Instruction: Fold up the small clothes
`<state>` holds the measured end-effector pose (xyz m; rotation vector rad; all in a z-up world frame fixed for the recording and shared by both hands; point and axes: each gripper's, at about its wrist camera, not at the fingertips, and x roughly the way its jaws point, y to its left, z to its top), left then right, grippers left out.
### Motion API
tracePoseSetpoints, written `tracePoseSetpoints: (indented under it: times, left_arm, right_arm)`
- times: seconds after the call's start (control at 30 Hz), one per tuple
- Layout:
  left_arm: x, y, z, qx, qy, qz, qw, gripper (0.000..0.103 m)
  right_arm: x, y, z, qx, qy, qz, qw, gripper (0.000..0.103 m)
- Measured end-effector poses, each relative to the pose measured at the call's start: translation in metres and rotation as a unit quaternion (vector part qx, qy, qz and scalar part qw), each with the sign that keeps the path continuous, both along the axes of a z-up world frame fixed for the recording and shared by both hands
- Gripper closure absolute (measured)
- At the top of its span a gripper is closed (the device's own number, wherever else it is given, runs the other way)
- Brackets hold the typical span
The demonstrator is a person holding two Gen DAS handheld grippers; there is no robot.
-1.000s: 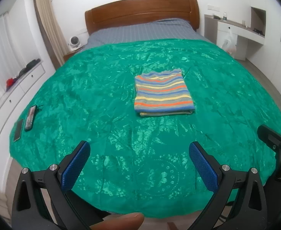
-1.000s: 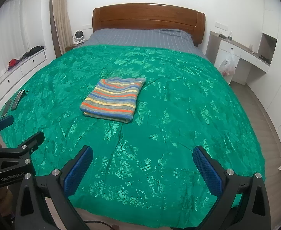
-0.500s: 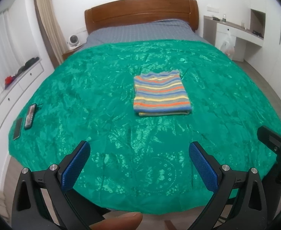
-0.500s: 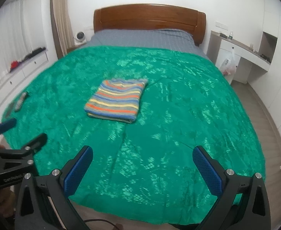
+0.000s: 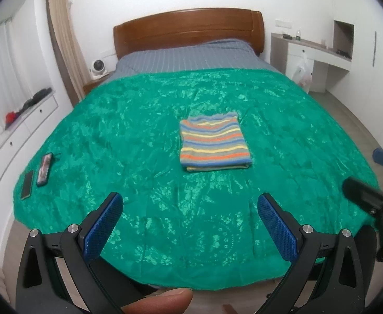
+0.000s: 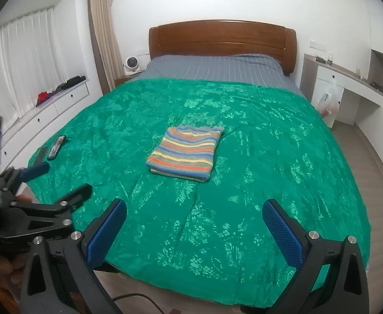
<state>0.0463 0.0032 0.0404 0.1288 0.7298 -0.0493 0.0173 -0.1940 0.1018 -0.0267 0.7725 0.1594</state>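
Note:
A striped garment lies folded into a neat rectangle in the middle of the green bedspread; it also shows in the right wrist view. My left gripper is open and empty, held back over the foot of the bed, well short of the garment. My right gripper is open and empty too, also at the foot of the bed. The left gripper also shows at the left edge of the right wrist view.
Two phones lie at the bed's left edge. A white drawer unit runs along the left wall. A wooden headboard stands at the far end, and a white desk with a hanging plastic bag stands at the right.
Both grippers have drawn back and up from the bed, so the garment looks smaller and farther. The garment has not moved. Both grippers stay open.

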Motion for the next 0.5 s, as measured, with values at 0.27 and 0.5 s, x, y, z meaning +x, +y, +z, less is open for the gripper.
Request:
tracePoseSetpoints:
  times: [0.27,0.5]
  left_arm:
    - [0.005,0.011,-0.003,-0.017,0.003,0.029,0.9994,0.0]
    - [0.009,0.007,-0.013,-0.014,0.018,0.031,0.9992,0.0]
  right_arm:
    - [0.005,-0.001,-0.009,-0.002,0.008,-0.02,1.0,0.001]
    - [0.008,-0.001,-0.011,-0.01,0.008,-0.025,1.0,0.001]
